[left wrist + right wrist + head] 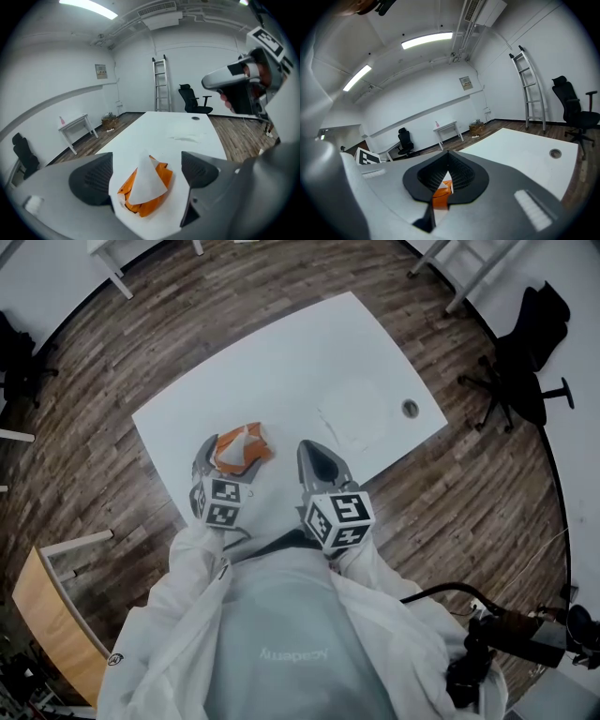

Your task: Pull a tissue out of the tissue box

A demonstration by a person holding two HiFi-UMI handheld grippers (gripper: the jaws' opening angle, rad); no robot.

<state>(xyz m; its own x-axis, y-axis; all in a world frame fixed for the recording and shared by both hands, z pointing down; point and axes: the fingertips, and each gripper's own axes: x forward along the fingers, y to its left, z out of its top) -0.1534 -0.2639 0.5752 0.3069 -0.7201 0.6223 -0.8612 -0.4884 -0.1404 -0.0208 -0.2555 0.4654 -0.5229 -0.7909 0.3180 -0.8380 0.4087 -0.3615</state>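
An orange tissue pack lies on the white table, with a white tissue standing up out of its top. My left gripper hangs just over the pack, open, its two dark pads on either side of the tissue and not touching it. My right gripper is shut with nothing in it, just right of the pack and held above the table. In the right gripper view the closed jaws hide most of the pack; only an orange sliver shows.
A flat loose tissue lies further out on the table, near a round cable hole. A black office chair and a ladder stand beyond the far corner. A wooden piece of furniture is at the person's left.
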